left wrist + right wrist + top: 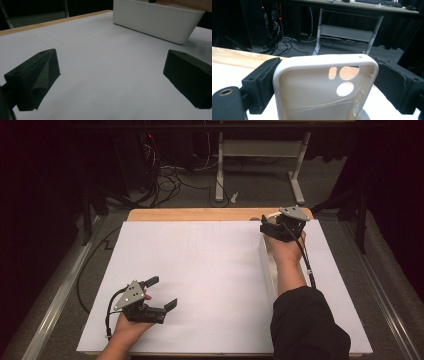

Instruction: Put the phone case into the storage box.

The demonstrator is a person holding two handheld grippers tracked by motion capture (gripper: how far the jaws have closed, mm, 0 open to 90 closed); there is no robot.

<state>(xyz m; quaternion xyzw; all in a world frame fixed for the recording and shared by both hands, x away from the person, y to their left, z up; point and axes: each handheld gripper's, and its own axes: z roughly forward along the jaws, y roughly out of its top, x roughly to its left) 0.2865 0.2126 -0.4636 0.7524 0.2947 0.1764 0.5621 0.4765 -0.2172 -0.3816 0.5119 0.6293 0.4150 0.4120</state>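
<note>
Matt cream plastic phone case (317, 92) — smooth; beside it the white bin (160, 21) looks smooth plastic, table edge (234, 57) grained wood.

In the right gripper view the bottom edge cuts off the lower part of the white phone case (317, 92), and its rim covers the inner faces of the jaws, so contact on the right side cannot be told. In the high view the person's right hand (285, 251) and sleeve (305, 325) hide much of the white bin (267, 270) near the table's far right corner. The left gripper view crops that bin's top and right end.
</note>
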